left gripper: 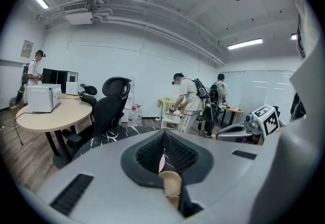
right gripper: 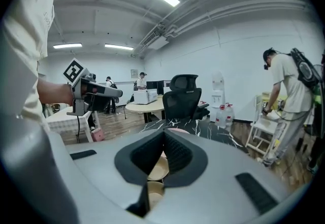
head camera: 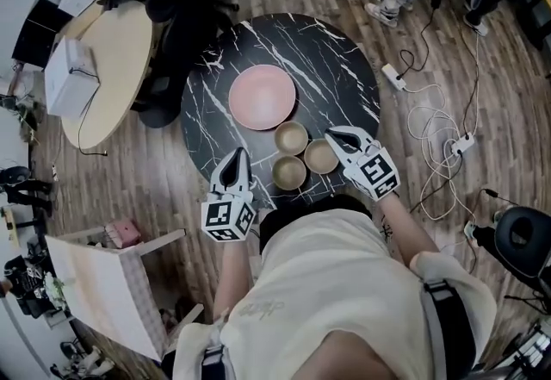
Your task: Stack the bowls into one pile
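Nothing is stacked yet: on the round black desk (head camera: 336,59) a large pink bowl (head camera: 262,96) sits far, with three small tan bowls (head camera: 291,138) side by side just nearer. The left gripper (head camera: 237,154) and right gripper (head camera: 334,135) flank them, jaws together, holding nothing

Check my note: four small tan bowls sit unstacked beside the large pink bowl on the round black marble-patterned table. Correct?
Not quite. The head view shows three small tan bowls, not four: the far bowl, the right bowl and the near bowl. They do sit unstacked beside the large pink bowl on the round black marble-patterned table.
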The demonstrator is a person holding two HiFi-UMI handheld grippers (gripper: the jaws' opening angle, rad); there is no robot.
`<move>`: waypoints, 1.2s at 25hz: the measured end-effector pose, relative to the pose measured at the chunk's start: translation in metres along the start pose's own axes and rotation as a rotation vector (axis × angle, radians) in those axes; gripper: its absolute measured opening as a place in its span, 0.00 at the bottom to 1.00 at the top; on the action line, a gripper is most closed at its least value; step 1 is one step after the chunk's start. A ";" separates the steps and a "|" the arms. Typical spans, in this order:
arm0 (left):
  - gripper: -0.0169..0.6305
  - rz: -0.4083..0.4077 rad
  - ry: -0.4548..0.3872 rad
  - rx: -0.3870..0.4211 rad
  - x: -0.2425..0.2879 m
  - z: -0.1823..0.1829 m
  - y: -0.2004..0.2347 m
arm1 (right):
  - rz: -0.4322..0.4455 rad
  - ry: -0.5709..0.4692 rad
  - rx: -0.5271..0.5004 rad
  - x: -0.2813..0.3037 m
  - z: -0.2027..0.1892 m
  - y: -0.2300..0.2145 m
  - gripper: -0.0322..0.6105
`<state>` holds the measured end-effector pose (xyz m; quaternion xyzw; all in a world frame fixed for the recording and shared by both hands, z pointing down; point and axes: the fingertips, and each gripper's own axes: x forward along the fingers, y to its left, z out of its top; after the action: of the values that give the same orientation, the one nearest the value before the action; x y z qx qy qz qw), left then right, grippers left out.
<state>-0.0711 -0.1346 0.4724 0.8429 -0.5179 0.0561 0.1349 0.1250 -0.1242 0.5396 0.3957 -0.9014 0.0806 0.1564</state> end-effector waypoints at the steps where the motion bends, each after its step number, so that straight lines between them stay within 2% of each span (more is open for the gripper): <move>1: 0.06 0.005 0.002 -0.003 -0.001 0.000 0.001 | 0.004 0.001 -0.005 0.001 0.002 -0.001 0.06; 6: 0.06 0.010 -0.001 -0.004 -0.001 0.005 0.011 | -0.015 -0.008 -0.005 0.009 0.021 -0.004 0.06; 25: 0.06 -0.069 -0.022 0.010 0.006 0.015 0.025 | -0.080 -0.003 -0.009 0.004 0.026 0.004 0.06; 26: 0.06 -0.070 -0.022 0.010 0.005 0.015 0.026 | -0.082 -0.005 -0.007 0.004 0.027 0.005 0.07; 30: 0.06 -0.079 -0.013 0.007 0.003 0.012 0.028 | -0.083 0.001 0.001 0.005 0.026 0.007 0.19</move>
<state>-0.0950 -0.1527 0.4664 0.8634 -0.4850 0.0471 0.1305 0.1111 -0.1301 0.5167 0.4329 -0.8841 0.0745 0.1598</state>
